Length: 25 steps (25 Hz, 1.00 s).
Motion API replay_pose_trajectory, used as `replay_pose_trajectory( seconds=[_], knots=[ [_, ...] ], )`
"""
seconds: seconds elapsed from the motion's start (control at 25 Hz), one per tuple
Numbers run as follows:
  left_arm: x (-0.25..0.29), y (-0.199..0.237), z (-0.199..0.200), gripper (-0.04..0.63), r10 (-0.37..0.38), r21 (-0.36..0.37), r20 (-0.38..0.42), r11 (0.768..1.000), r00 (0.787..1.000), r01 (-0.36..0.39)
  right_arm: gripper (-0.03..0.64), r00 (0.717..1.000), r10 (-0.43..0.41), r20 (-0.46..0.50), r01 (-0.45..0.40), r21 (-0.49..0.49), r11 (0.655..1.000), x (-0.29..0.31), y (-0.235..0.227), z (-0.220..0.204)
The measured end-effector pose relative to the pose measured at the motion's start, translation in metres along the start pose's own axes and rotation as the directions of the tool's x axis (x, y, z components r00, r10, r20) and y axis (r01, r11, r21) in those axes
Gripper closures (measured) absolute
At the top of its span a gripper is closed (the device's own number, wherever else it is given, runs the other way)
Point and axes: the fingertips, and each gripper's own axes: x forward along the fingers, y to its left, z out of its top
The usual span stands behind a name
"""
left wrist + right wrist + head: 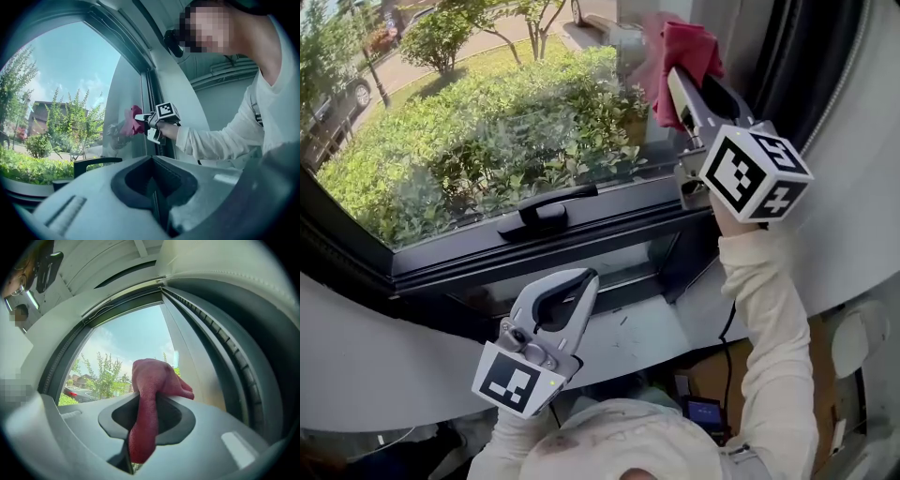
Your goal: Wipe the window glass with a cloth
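A dark red cloth [686,52] is pressed against the window glass [487,122] at the pane's upper right, close to the dark side frame. My right gripper [675,80] is raised there and shut on the cloth. In the right gripper view the cloth [150,390] bunches over the jaw tips and a strip of it hangs down between the jaws of the right gripper [140,427]. The left gripper view shows the cloth [132,121] touching the glass. My left gripper [579,283] hangs low by the sill, shut and empty, and its jaws [153,164] meet with nothing between them.
A black window handle [546,211] sits on the lower sash rail. The dark side frame and track [806,66] run just right of the cloth. A white sill [647,333] lies below. Shrubs [516,141] and a parked car [333,108] are outside.
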Motion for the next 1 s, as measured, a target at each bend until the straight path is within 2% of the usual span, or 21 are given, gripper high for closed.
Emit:
replay_pose_trajectory(
  seconds=[0.28, 0.64, 1.0],
  knots=[
    [-0.013, 0.008, -0.006, 0.595, 0.003, -0.027, 0.008, 1.000, 1.000, -0.003, 0.518, 1.000, 0.014, -0.003, -0.015, -0.025, 1.000, 0.005, 0.038, -0.016],
    [-0.043, 0.025, -0.011, 0.595, 0.019, -0.053, 0.023, 0.998, 1.000, -0.018, 0.518, 0.997, 0.073, -0.024, -0.074, -0.045, 0.996, 0.017, 0.106, -0.036],
    [-0.067, 0.049, 0.011, 0.595, 0.036, -0.017, 0.054, 0.999, 0.998, -0.035, 0.518, 0.989, 0.146, -0.033, -0.147, -0.031, 0.989, 0.033, 0.170, -0.040]
  ],
)
